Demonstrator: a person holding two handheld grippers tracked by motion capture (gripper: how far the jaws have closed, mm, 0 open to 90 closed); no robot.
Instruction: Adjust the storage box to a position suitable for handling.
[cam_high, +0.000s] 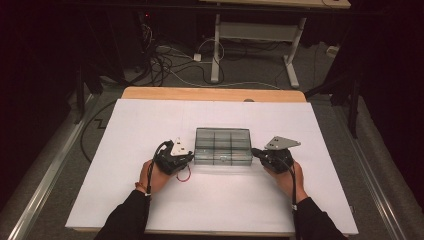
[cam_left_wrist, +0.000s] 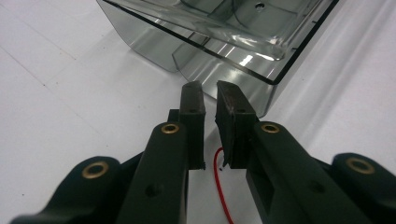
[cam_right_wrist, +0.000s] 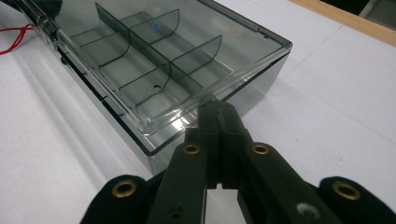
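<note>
The clear box lies mid-desk, long axis running left-right between both hands. The right hand-held gripper, pressed together, touches its end lid; the left hand-held gripper, slightly parted and empty, sits just beside the other end.

The high view looks forward and down from above the person's side, taking in the whole white tabletop from some way off. Each claw camera sits low and close, looking along its own jaws. All three views share the smoky clear compartment box, met at opposite ends by the two claw cameras.
</note>
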